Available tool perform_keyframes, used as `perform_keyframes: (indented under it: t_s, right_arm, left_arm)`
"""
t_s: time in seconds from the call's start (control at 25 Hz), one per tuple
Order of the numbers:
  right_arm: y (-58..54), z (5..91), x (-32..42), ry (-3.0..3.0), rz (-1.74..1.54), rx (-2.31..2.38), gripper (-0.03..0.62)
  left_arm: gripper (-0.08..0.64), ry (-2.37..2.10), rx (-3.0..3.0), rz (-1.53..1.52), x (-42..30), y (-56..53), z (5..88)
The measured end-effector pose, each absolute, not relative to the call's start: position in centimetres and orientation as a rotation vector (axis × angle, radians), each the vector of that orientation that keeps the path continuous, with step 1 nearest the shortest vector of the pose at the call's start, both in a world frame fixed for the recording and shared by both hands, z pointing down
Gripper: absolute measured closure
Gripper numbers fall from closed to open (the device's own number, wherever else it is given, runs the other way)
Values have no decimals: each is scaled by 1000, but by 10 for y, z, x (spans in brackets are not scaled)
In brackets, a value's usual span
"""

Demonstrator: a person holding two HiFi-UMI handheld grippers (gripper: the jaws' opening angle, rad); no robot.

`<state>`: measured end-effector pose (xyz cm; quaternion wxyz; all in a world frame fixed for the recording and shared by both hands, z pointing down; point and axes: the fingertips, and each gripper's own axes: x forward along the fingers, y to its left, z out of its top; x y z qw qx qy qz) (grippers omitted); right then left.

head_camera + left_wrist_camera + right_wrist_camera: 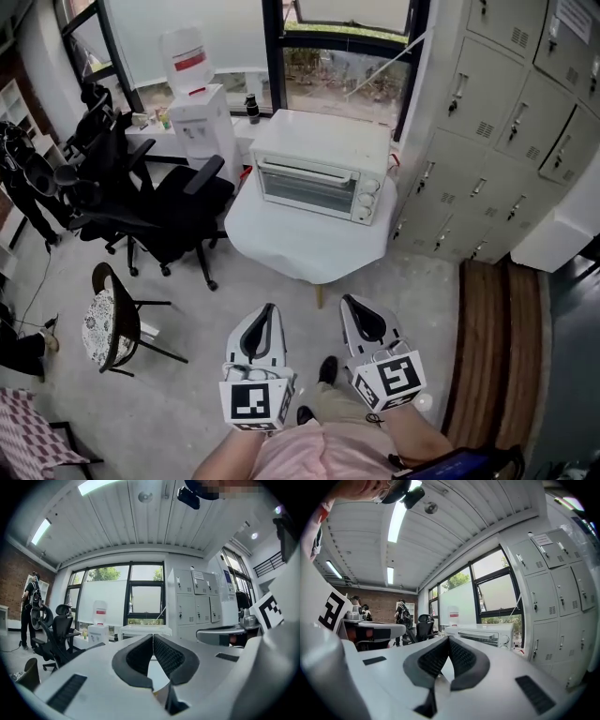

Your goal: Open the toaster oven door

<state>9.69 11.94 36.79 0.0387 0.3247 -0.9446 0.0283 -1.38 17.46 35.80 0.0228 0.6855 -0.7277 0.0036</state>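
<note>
Holding both tools low and close to the body, the person points them forward over the bare floor, side by side and near each other, each with one marker cube at its rear. The left gripper (pixel 267 309) sits slightly further back than the right gripper (pixel 350 302), and both are well apart from the table (pixel 309 253) ahead. In the left gripper view the left gripper (pixel 153 635) has its two dark ribbed pads meeting at the tips, with nothing caught between them. The right gripper view shows the same for the right gripper (pixel 448 638): its pads press together at the tips and it holds nothing. One toaster oven (pixel 319 178) stands on the white-covered table, towards its far edge below the window, with its glass door (pixel 307 189) shut flat against the front and its knobs in a column on the right side. The same toaster oven shows beyond the jaw tips in the left gripper view (pixel 140 631) and just right of them in the right gripper view (pixel 485 633). One water dispenser (pixel 200 117) stands to the left of the table, and one large black office chair (pixel 173 214) sits just beside the table's left edge. One small chair with a patterned cushion (pixel 105 323) stands nearer on the left. A bank of grey lockers (pixel 506 122) fills the right side. One shoe (pixel 326 370) shows between the two grippers.
</note>
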Motion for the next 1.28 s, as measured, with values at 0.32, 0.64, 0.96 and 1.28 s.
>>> perform_keyframes:
  t_s: [0.32, 0.64, 0.96, 1.28]
  right_arm:
    - [21, 380, 82, -2904, 115, 1042, 590]
    - [-71, 377, 72, -2920, 157, 1035, 589]
    - [-117, 371, 60, -2955, 172, 1007, 589]
    - [-142, 374, 29, -2941, 158, 1019, 589]
  left_arm:
    - [546, -2214, 2156, 94, -28, 75, 367]
    - [546, -2189, 2188, 149, -32, -20, 364]
    - [546, -2203, 2188, 190, -42, -65, 356]
    - [546, -2182, 2206, 182, -73, -94, 362]
